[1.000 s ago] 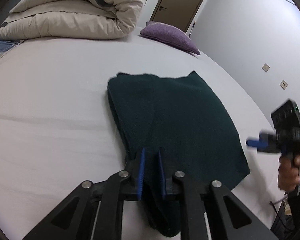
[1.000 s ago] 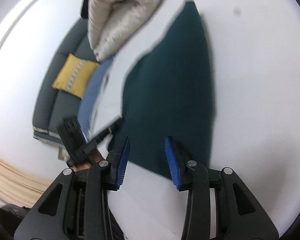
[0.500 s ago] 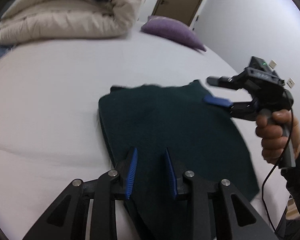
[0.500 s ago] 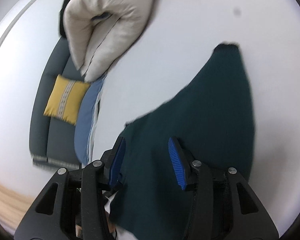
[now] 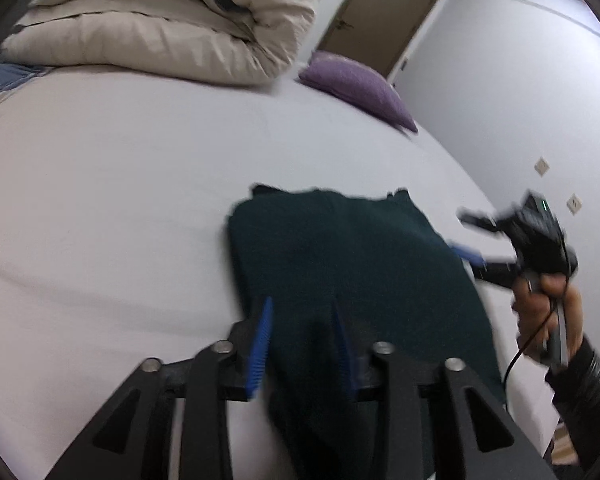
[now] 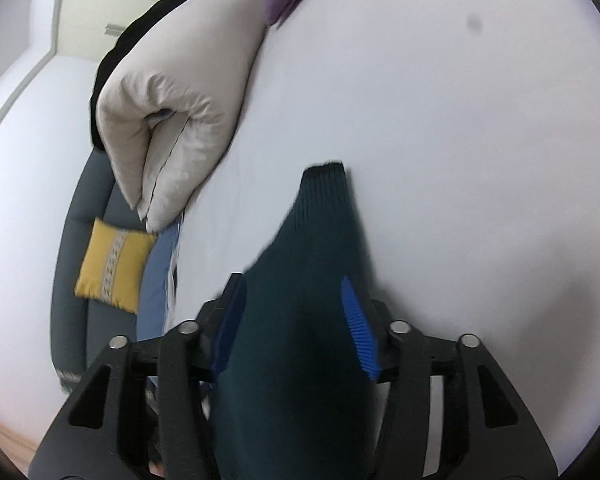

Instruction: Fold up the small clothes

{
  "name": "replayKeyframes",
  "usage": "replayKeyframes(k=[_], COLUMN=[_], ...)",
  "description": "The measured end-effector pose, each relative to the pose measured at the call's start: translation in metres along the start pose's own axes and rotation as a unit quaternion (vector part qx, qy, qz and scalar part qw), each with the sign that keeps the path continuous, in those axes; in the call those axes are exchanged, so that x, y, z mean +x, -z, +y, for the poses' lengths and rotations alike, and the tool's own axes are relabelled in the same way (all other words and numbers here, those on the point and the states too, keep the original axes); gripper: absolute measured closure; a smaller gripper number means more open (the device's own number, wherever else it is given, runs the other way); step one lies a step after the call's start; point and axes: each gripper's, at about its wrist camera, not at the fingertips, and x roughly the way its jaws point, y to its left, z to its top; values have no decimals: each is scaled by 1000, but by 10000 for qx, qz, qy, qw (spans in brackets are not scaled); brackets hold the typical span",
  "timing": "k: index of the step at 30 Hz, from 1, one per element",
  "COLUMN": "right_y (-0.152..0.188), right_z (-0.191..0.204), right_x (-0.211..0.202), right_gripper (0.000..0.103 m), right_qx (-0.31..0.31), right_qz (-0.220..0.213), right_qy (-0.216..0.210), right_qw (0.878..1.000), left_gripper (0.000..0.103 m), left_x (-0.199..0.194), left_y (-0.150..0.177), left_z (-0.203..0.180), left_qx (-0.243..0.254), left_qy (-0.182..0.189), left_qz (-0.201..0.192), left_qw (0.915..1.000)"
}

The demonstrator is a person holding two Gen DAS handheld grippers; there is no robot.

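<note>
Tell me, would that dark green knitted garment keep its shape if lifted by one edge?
Probably not. The dark green knitted garment lies limp on the bed, so it would likely droop. Its ribbed knit looks grippy, not slippery. Folded layers suggest some weight.

I am in a home bedroom: a bed (image 5: 120,184) with a rolled duvet (image 5: 160,32), a purple pillow (image 5: 356,84), a door (image 5: 384,16), and a sofa (image 6: 84,216).

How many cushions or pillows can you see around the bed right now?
2. A purple fabric pillow lies at the far end of the white bed, right of the rolled beige duvet; a yellow patterned cushion sits on the grey sofa. Others may be hidden.
</note>
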Motion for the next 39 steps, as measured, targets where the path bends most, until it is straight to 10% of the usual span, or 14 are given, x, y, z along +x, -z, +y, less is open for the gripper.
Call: replayKeyframes(k=[5,21,39], right_y=[46,111,123], right_z=[-6,-21,-2], right_x=[-50,-33,-35], right_gripper=[26,26,61], right_qx=[-208,-189,-390], right_qz=[158,1163,998], right_qy=[-326,-452,58], right_qw=[9991,9920,9942], left_gripper=[47,45,78], left_x=[-13,43,28], left_y=[9,13,11], left_z=[25,52,14], left_qx=[-635,-2073,-1889], left_qy=[237,1326,1187], left_qz=[112,1268,1439], left_qw=[9976,9609,9641])
